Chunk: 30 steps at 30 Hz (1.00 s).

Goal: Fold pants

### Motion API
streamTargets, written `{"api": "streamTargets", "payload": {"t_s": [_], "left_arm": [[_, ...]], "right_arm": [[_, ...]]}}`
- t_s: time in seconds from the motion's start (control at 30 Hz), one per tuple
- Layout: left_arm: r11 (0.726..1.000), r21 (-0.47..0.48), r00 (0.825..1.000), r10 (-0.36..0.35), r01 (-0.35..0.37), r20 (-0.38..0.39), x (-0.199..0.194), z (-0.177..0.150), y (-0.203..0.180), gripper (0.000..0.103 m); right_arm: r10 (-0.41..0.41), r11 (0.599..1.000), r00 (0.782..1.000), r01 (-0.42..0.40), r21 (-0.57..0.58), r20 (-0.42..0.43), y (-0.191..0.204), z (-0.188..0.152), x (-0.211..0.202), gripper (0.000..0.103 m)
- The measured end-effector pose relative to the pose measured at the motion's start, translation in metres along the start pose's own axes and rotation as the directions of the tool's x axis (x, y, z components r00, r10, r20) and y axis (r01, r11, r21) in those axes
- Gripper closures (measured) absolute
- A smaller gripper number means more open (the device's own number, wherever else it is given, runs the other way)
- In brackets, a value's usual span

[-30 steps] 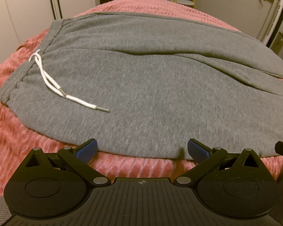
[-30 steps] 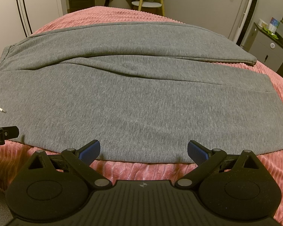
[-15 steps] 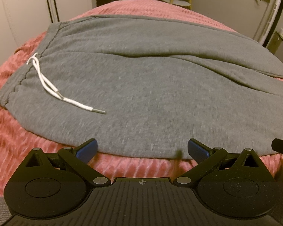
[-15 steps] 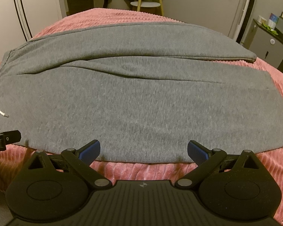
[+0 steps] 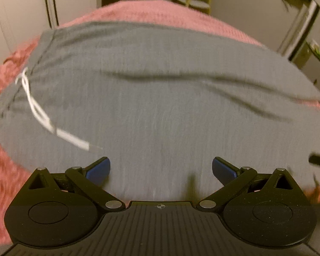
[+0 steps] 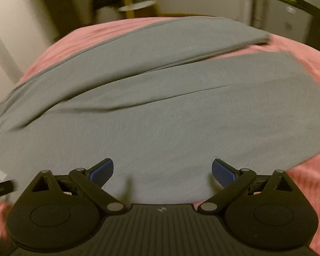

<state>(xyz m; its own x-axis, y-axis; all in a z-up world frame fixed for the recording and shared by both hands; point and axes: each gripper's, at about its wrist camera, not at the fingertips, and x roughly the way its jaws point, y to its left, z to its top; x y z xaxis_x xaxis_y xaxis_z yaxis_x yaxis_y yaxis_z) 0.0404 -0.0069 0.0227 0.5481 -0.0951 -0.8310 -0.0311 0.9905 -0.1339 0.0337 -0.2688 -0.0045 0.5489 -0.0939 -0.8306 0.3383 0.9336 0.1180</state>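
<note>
A pink ribbed bedspread (image 5: 2, 166) is carrying the grey pants (image 5: 170, 106), which are lying flat and unfolded across it, waistband toward its left edge, leg cuffs toward its right. A white drawstring (image 5: 38, 111) is trailing from the waistband. The left gripper (image 5: 161, 168) and right gripper (image 6: 162, 169) are both gaping wide, holding nothing, poised over the pants' near hem. The step looks like reaching for a first grasp; next, each needs to be pinching that near edge to carry it over.
</note>
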Motion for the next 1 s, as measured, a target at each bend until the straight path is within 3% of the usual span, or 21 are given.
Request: {"api": "streamTargets", "payload": {"t_s": [0.17,0.27,0.33,0.43,0.53,0.63,0.7,0.73,0.9,1.0], "left_arm": [[0.996,-0.084,0.996,0.038,-0.031,0.084,0.009,0.052,-0.009,0.000],[0.986,-0.135,0.980,0.115,-0.093,0.164,0.024,0.076,-0.018,0.000],[0.979,-0.136,0.964,0.177,-0.152,0.197,0.042,0.084,-0.022,0.000],[0.965,-0.106,0.951,0.254,-0.238,0.178,0.074,0.089,-0.019,0.000],[0.959,-0.151,0.949,0.265,-0.241,0.170,0.092,0.083,-0.001,0.000],[0.949,-0.216,0.949,0.267,-0.229,0.167,0.101,0.080,0.017,0.000],[0.931,-0.264,0.941,0.299,-0.251,0.160,0.105,0.082,0.027,0.000],[0.925,-0.277,0.934,0.313,-0.259,0.170,0.105,0.082,0.031,0.000],[0.929,-0.267,0.910,0.326,-0.257,0.258,0.107,0.081,0.034,0.000],[0.926,-0.222,0.891,0.360,-0.305,0.276,0.119,0.078,0.031,0.000]], "right_arm": [[-0.167,0.983,0.983,0.172,0.069,-0.072,-0.050,0.016,0.032,0.004],[-0.267,0.961,0.959,0.273,0.055,-0.090,-0.069,0.008,0.043,0.004],[-0.167,0.966,0.979,0.186,0.178,-0.115,-0.093,0.001,0.044,0.004],[-0.039,0.935,0.991,0.082,0.346,-0.129,-0.126,-0.006,0.050,0.004],[-0.025,0.935,0.992,0.067,0.349,-0.125,-0.128,-0.008,0.050,0.004],[-0.081,0.945,0.984,0.126,0.303,-0.158,-0.115,-0.004,0.053,0.004],[-0.085,0.948,0.973,0.145,0.283,-0.213,-0.110,0.016,0.055,0.004],[-0.078,0.951,0.976,0.134,0.280,-0.202,-0.104,0.030,0.054,0.004],[-0.027,0.951,0.999,0.034,0.307,-0.028,-0.078,0.121,0.063,0.004],[-0.006,0.940,1.000,0.016,0.341,-0.031,-0.053,0.185,0.099,0.005]]}}
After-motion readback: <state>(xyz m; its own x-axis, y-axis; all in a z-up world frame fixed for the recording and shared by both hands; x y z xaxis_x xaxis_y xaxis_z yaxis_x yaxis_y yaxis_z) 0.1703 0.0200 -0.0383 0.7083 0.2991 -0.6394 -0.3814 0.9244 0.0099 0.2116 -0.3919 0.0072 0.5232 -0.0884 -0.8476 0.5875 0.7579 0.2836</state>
